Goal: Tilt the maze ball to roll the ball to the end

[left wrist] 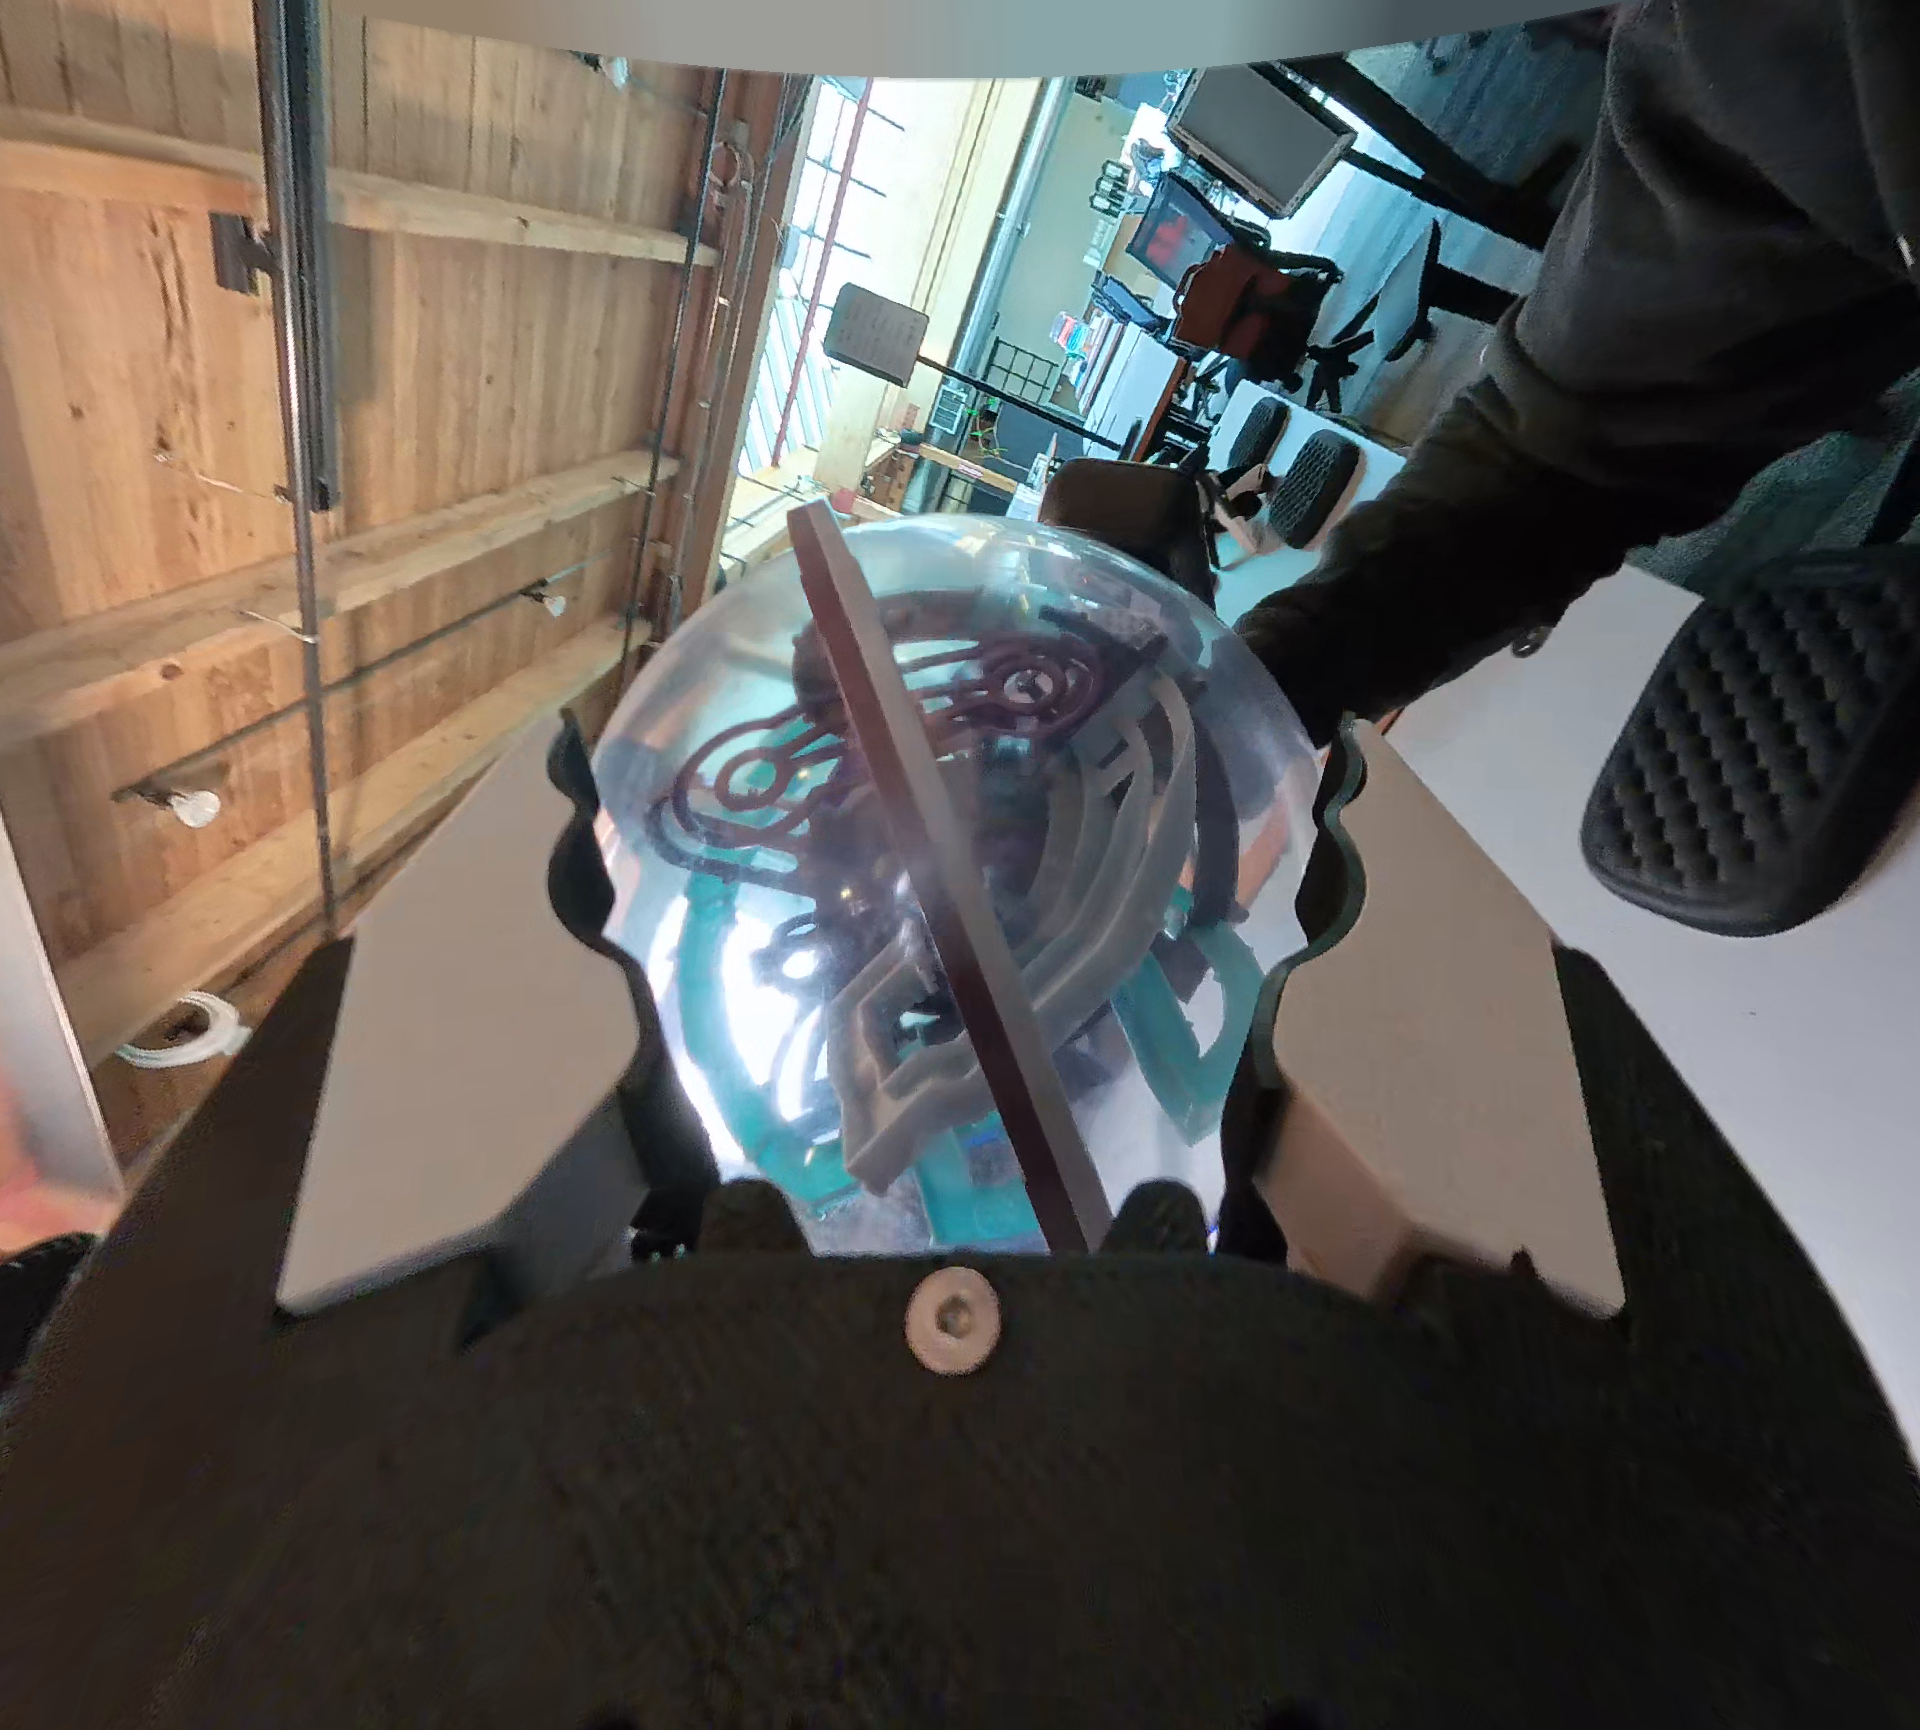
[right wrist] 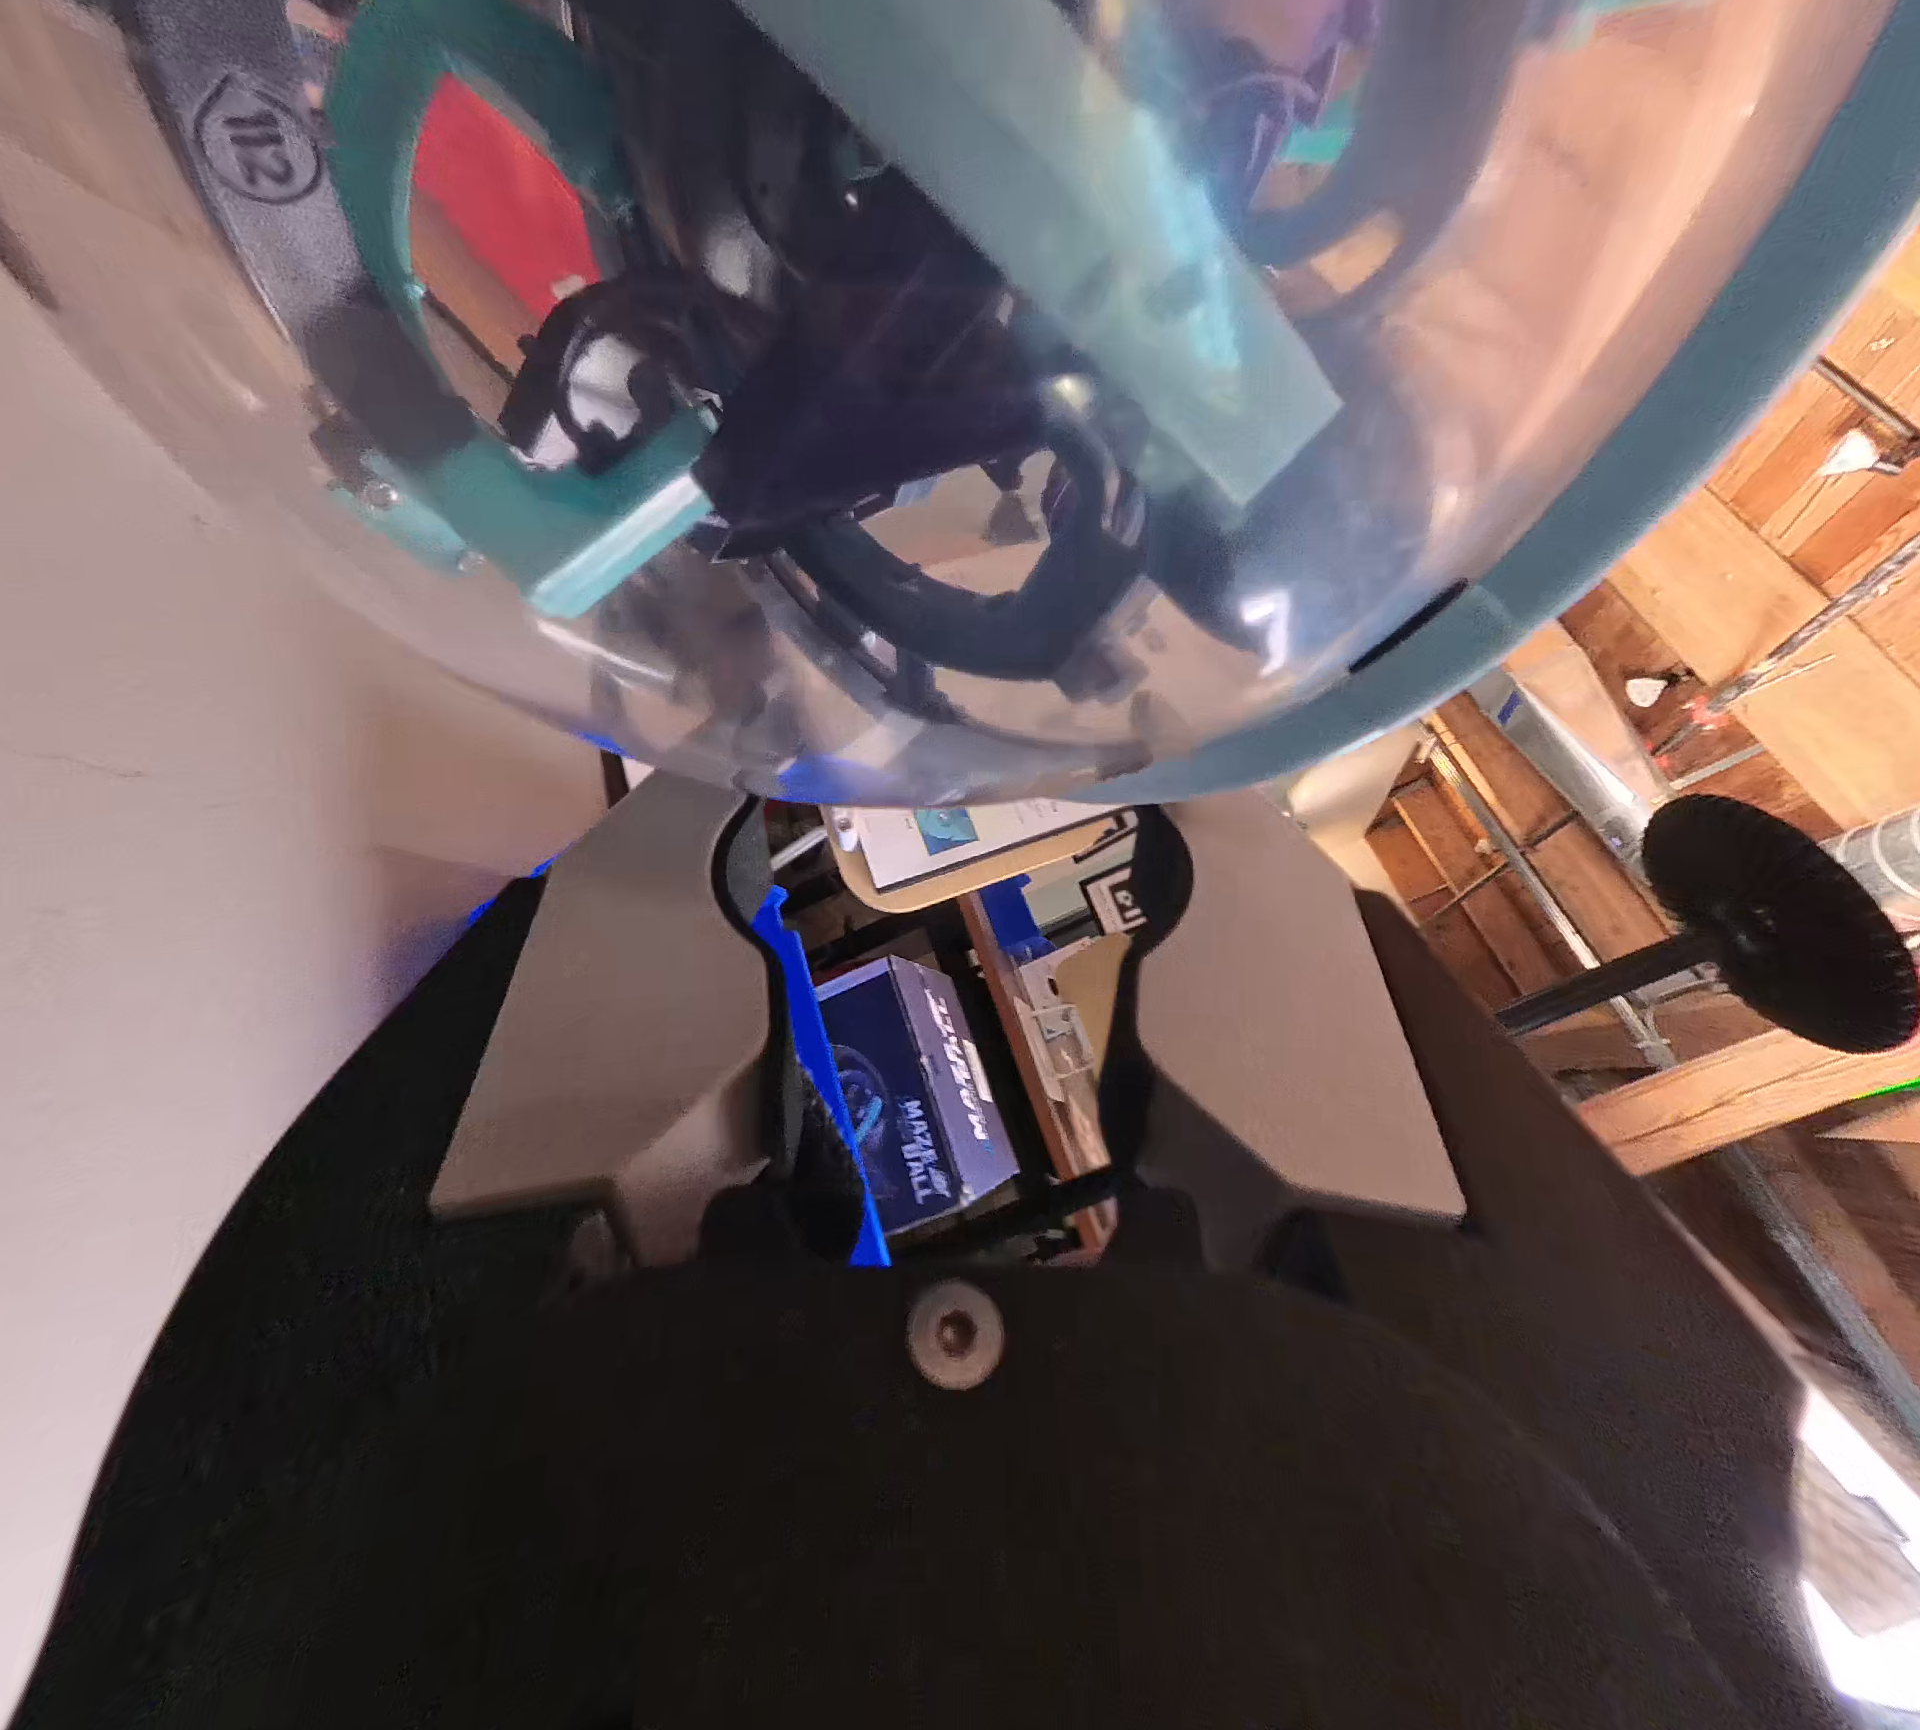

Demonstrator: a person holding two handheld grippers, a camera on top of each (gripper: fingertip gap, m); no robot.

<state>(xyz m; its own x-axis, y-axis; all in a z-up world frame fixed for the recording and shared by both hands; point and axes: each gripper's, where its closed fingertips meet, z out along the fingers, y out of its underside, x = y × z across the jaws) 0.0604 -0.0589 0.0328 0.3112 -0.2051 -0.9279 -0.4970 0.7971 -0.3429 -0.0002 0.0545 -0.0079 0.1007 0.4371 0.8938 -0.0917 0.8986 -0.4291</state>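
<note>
The left gripper (left wrist: 951, 849) clamps the clear maze ball (left wrist: 935, 870) between its scalloped jaws, a dark band crossing the sphere on a slant. In the right wrist view the right gripper (right wrist: 951, 859) sits narrowly parted, empty, its tips touching the ball's underside. Farther off, a dark sleeve (left wrist: 1621, 454) reaches over the white worktop (left wrist: 1714, 1057).

maze ball (left wrist: 935, 870) sits between the left gripper (left wrist: 951, 807) fingers, both sides touching the shell. Band around the ball runs diagonal across it. Sleeve (left wrist: 1558, 454) behind the ball, to the right. Right wrist view: ball (right wrist: 831, 278) rests just ahead of the right gripper (right wrist: 951, 807) fingertips; box (right wrist: 914, 1088) beyond, in the finger gap.
</note>
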